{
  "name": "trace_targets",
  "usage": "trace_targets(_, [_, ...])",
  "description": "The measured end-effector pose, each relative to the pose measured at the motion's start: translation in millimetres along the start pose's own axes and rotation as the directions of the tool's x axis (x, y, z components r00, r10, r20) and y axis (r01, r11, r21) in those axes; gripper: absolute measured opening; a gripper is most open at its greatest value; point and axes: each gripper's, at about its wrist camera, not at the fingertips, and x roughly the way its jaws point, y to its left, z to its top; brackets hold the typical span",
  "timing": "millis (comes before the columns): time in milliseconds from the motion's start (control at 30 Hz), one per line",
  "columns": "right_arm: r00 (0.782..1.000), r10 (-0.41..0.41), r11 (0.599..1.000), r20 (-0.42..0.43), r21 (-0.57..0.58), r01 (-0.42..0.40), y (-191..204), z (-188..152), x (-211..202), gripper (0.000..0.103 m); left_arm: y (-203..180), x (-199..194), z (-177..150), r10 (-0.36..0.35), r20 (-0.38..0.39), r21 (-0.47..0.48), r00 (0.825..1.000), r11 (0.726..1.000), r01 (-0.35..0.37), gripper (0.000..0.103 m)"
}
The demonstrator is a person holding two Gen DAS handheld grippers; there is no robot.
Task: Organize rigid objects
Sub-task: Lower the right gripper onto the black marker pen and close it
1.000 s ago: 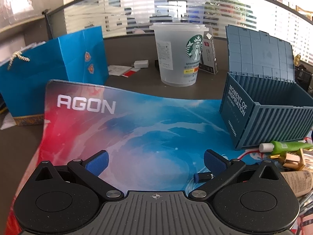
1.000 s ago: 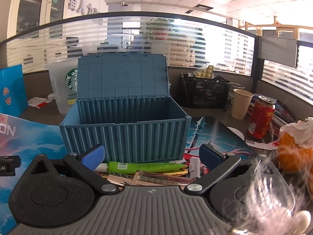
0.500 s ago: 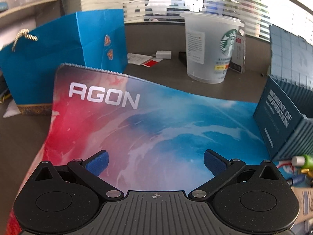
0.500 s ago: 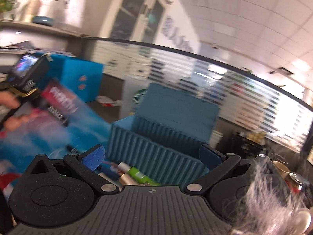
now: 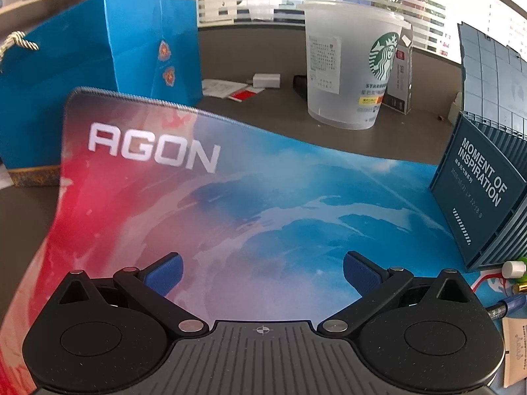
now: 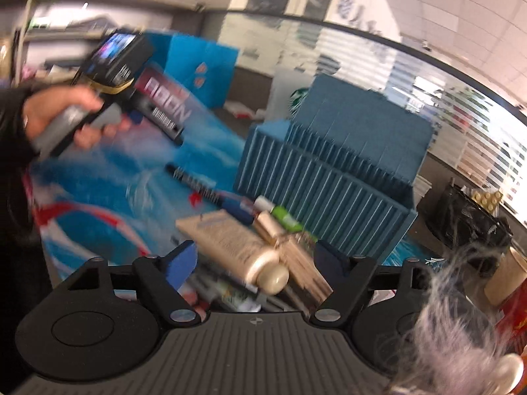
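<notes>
Beige plastic squeeze tube: light, smooth, likely slippery; best gripped mid-body. Right gripper and left gripper jaws spread, empty.

The left gripper has its two blue-padded fingers spread wide apart with nothing between them, held level and low. The right gripper is likewise spread, its blue fingers gripping nothing; its view is tilted and blurred. In that view the person's left hand, sleeved in black at the wrist, wraps around the grey handle of the left gripper.
</notes>
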Motion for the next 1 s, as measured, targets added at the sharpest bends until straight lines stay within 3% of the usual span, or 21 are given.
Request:
trace_targets(200, [0.997,0.052,0.999,-0.057,0.015,-0.051,-12,-10,4,0.050,-5,4,-5,0.008,0.022,0.018,1.000,1.000,-0.009,0.103])
trace_targets(433, [0.983,0.130,0.990,-0.129,0.078,-0.121,-37,-18,17,0.036,-6,8,-5,0.008,0.023,0.013,1.000,1.000,-0.008,0.103])
trace_targets(800, [0.937,0.315,0.936,-0.152,0.211,-0.280,-64,-13,35,0.036,-10,8,-7,-0.007,0.051,0.015,0.999,1.000,0.006,0.103])
trace_targets(1000, [0.944,0.313,0.940,-0.105,0.174,-0.292,-62,-18,29,0.028,-11,9,-8,0.004,0.057,0.014,0.998,1.000,-0.005,0.103])
